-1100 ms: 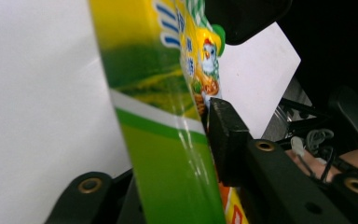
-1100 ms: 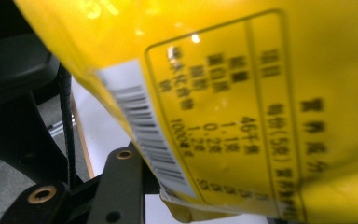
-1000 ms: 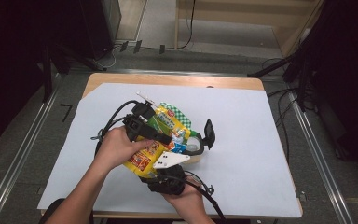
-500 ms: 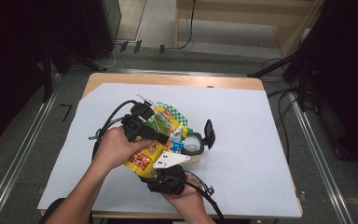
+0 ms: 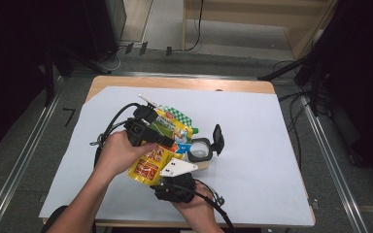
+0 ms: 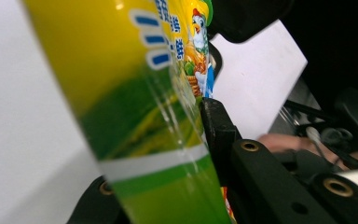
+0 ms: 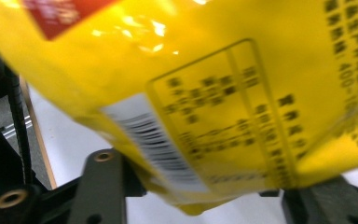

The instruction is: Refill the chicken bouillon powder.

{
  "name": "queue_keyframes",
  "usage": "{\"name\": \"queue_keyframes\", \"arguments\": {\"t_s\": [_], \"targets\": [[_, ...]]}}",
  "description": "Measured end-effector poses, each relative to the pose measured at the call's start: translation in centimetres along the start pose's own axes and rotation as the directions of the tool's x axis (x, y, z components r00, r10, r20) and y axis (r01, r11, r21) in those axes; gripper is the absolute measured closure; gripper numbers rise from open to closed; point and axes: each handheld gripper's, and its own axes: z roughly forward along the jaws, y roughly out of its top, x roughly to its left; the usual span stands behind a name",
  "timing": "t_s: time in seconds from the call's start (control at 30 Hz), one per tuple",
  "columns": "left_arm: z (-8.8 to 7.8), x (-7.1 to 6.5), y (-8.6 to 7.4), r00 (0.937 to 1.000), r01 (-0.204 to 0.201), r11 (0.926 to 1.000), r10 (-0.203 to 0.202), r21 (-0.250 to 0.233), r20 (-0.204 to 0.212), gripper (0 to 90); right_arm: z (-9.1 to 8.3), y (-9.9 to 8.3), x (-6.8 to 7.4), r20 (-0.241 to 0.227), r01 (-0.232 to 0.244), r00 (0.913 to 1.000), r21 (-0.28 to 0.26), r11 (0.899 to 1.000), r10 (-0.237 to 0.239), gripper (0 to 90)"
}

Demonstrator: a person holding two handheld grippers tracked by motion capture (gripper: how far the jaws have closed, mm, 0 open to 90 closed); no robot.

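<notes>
My left gripper (image 5: 170,141) is shut on a green and yellow pouch (image 5: 174,124) with a chicken printed on it (image 6: 144,107); in the left gripper view the pouch is pinched between the two black jaws (image 6: 168,149). Just below it lies a yellow pouch with red labels (image 5: 148,165). My right gripper (image 5: 162,175), topped by a grey plate, comes in from the table's near edge. It is shut on that pouch's lower edge, whose barcode side (image 7: 214,93) sits between the jaws (image 7: 205,196). The two pouches overlap in the high view.
A small round clear container (image 5: 200,149) with its black lid (image 5: 217,138) flipped up stands just right of the pouches. A white sheet (image 5: 252,126) covers the wooden table (image 5: 184,83). Black cables (image 5: 111,127) loop to the left of my left hand.
Both hands and pouches have shifted only slightly. The round container beside them shows more plainly now.
</notes>
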Motion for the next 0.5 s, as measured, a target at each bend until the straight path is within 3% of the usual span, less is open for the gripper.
{"name": "queue_keyframes", "arguments": {"t_s": [0.13, 0.17, 0.33, 0.4, 0.5], "targets": [[0.4, -0.3, 0.2, 0.9991, -0.033, 0.9994, 0.032, -0.013, -0.029, 85.6, -0.2, 0.2, -0.4, -0.053, -0.045, 0.9976, -0.012, 0.999, 0.044, 56.1], [0.6, -0.5, 0.4, 0.9991, -0.036, 0.9992, 0.036, -0.016, -0.023, 83.6, -0.4, 0.4, -0.5, -0.099, -0.078, 0.9923, -0.026, 0.997, 0.075, 57.0], [0.7, -0.7, 0.8, 0.9990, -0.040, 0.9992, 0.040, -0.001, -0.017, 78.6, -0.5, 0.5, -0.8, -0.128, -0.098, 0.9874, -0.027, 0.995, 0.094, 57.2], [1.0, -0.9, 1.3, 0.9983, -0.054, 0.9978, 0.055, 0.037, -0.020, 75.6, -0.5, 0.5, -1.0, -0.165, -0.135, 0.9778, -0.023, 0.991, 0.129, 57.7], [1.1, -1.1, 1.7, 0.9971, -0.070, 0.9964, 0.072, 0.048, -0.024, 76.3, -0.5, 0.5, -1.0, -0.178, -0.146, 0.9743, -0.030, 0.989, 0.138, 58.0]]}}
